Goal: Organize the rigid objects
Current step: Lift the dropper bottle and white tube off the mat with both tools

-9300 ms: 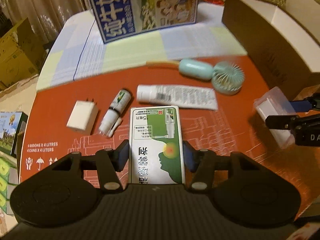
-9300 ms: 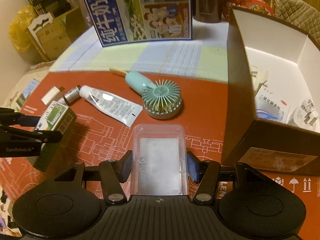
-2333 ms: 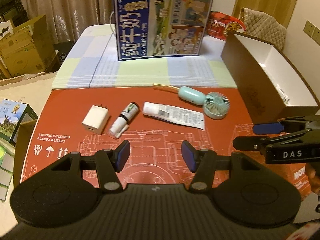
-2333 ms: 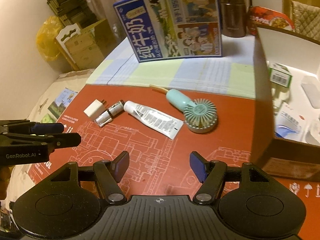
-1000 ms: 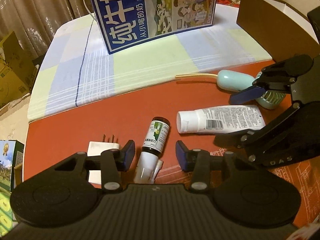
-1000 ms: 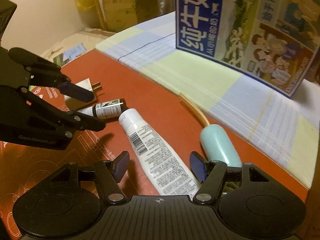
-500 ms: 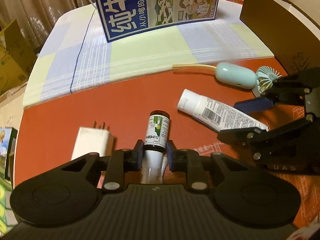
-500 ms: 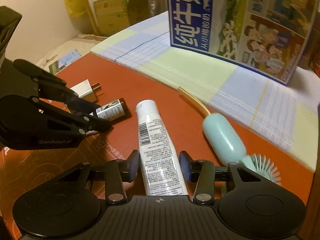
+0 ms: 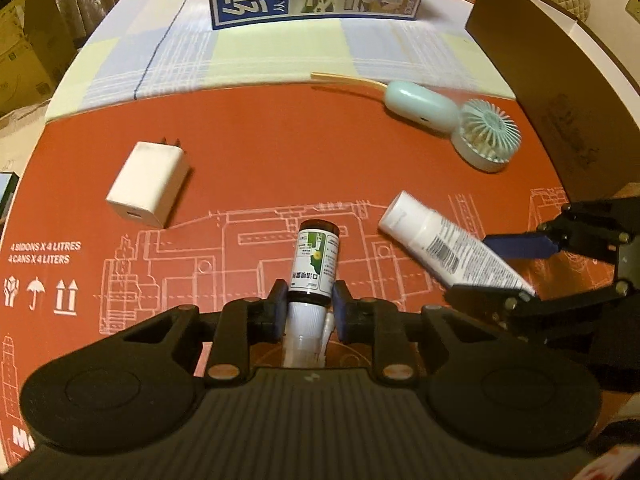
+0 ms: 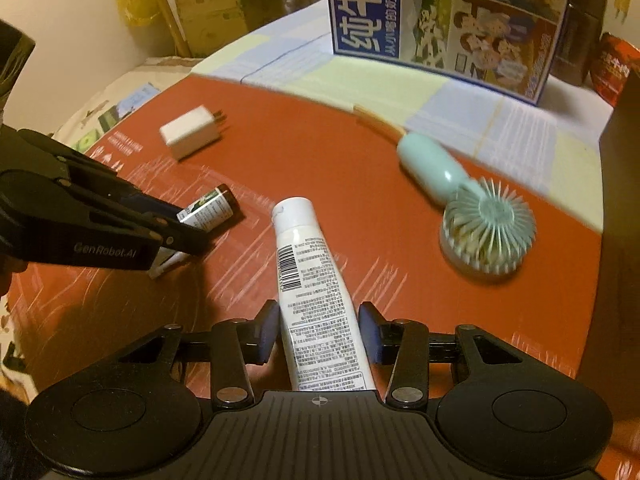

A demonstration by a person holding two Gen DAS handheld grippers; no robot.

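Here the left gripper is clamped on a small bottle and the right gripper is closed on a white tube, both low over the red mat. Pick-up stage, by appearance; next, carry each to the brown box at the mat's right edge.

Across the red mat in front of you, white print reads "4 BIDONS X 4 LITRES" over "4 CANS X 4 LITERS", above fragile, umbrella and up-arrow symbols. The left gripper shows "GenRobot.AI" on its side. The blue carton carries large white Chinese characters. The tube has a barcode; its small print is unreadable.
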